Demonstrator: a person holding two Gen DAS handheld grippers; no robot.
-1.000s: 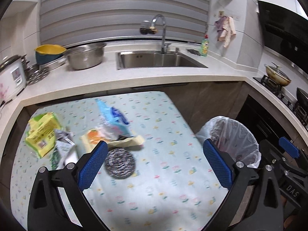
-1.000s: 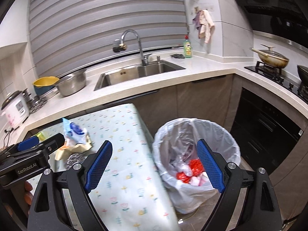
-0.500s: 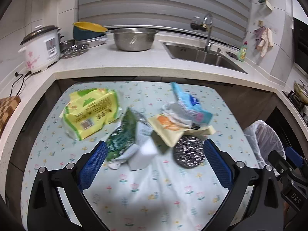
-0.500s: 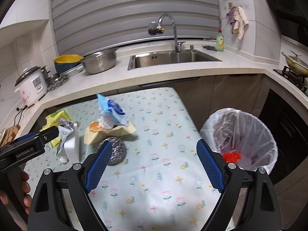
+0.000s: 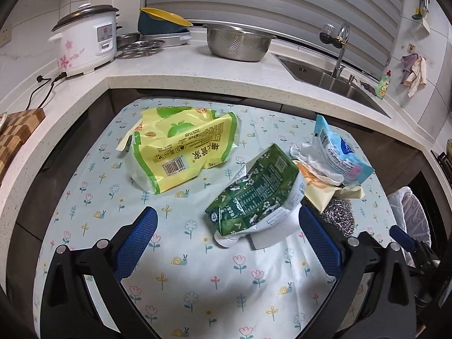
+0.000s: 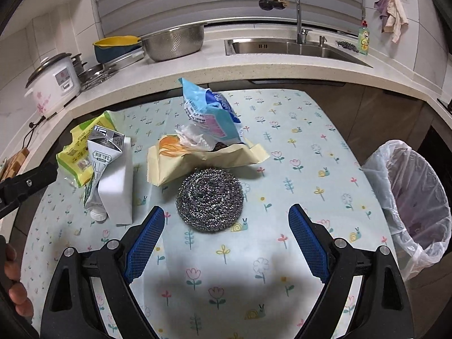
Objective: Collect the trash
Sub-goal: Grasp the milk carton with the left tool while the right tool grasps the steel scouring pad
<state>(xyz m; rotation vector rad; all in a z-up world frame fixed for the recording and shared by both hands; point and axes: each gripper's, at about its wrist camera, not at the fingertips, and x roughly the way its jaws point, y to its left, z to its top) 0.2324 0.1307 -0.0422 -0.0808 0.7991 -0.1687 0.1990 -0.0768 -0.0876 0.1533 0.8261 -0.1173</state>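
Observation:
Trash lies on a flower-print tablecloth (image 5: 214,279). A crushed green carton (image 5: 254,192) sits just ahead of my open left gripper (image 5: 226,243), nearer its right finger and apart from both pads. Behind it are a yellow-green bag (image 5: 180,147) and a blue packet (image 5: 339,152) on a cream wrapper. A steel scourer (image 6: 210,199) rests just beyond my open right gripper (image 6: 224,223), centred between the fingertips and untouched. The cream wrapper (image 6: 197,161), the blue packet (image 6: 209,113) and the carton (image 6: 110,175) lie past it.
A bin lined with a clear bag (image 6: 409,197) stands off the table's right edge. A counter wraps around the back with a rice cooker (image 5: 87,45), a steel colander (image 5: 237,42) and a sink (image 6: 291,48). The left tool's black frame (image 6: 25,183) and a hand (image 6: 14,282) show at left.
Both views swung left, away from the bin and onto the trash pile. Both grippers came lower and closer to the table, and both stayed open.

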